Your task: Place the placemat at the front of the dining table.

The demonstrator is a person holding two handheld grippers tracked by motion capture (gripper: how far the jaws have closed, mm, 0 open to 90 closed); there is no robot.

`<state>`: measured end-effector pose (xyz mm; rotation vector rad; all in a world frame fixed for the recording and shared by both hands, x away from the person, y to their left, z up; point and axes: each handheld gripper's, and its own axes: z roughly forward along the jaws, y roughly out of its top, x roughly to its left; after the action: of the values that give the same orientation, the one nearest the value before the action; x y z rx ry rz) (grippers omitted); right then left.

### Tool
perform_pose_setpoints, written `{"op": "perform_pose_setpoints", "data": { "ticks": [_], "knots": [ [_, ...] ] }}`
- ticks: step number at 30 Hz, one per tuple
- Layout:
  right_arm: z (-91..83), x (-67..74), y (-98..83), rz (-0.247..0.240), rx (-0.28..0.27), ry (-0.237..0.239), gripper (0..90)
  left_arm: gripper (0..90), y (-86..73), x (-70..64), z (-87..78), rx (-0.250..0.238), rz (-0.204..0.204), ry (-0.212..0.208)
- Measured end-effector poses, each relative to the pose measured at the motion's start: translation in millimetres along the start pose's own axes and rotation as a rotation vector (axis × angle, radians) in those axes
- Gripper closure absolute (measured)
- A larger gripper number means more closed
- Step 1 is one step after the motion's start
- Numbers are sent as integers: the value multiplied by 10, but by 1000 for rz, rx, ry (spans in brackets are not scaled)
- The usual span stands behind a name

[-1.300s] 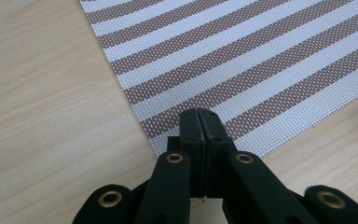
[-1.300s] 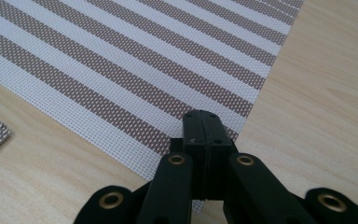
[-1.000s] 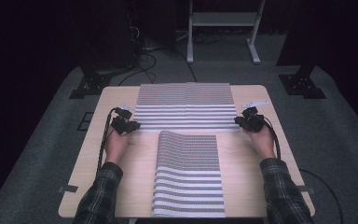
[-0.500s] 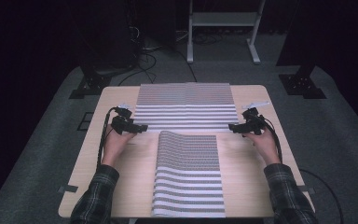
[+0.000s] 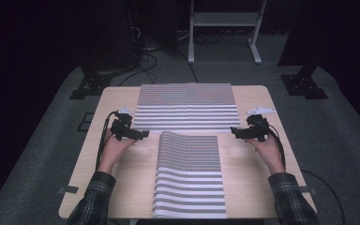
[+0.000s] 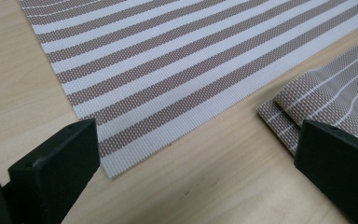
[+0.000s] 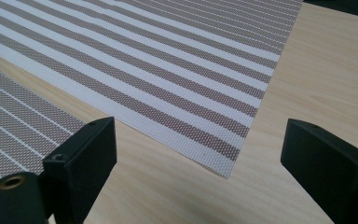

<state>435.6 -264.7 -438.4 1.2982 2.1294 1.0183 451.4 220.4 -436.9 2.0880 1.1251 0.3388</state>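
Folded placemat (image 6: 335, 100) edge shows double-layered between the left gripper's (image 6: 191, 154) jaws.

free: bare table (image 5: 122, 164) at both sides | obstacles: flat mat (image 5: 187, 108), folded mat (image 5: 190, 173)

No text, label, brand, number or sign can be read anywhere: the two striped woven placemats (image 5: 187, 108) carry only their bands of brown and white, and the wooden bench (image 5: 122, 164) shows plain grain.
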Motion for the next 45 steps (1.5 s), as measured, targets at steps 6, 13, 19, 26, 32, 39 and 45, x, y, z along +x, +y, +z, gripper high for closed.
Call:
{"op": "perform_pose_setpoints", "data": {
  "ticks": [6, 13, 19, 26, 32, 39, 45],
  "knots": [
    [-140, 79, -122, 1, -16, 22, 92, 0, -90, -68, -118, -10, 18, 6],
    [-277, 142, -199, -14, -18, 26, 92, 0, -209, -182, -284, -34, 27, -2],
    [-413, 197, -288, -34, -32, 28, 93, 0, -320, -271, -438, -51, 33, -5],
    [-534, 229, -430, -26, -38, 34, 93, 0, -505, -355, -592, -59, 44, 9],
    [-696, 268, -552, -47, -71, 28, 93, 0, -679, -451, -709, -55, 68, 28],
    [-797, 297, -694, -62, -72, 46, 93, 0, -896, -541, -792, -50, 71, 41],
    [-857, 297, -820, -45, -66, 81, 94, 0, -1032, -621, -862, -55, 83, 49]
  ]
}}
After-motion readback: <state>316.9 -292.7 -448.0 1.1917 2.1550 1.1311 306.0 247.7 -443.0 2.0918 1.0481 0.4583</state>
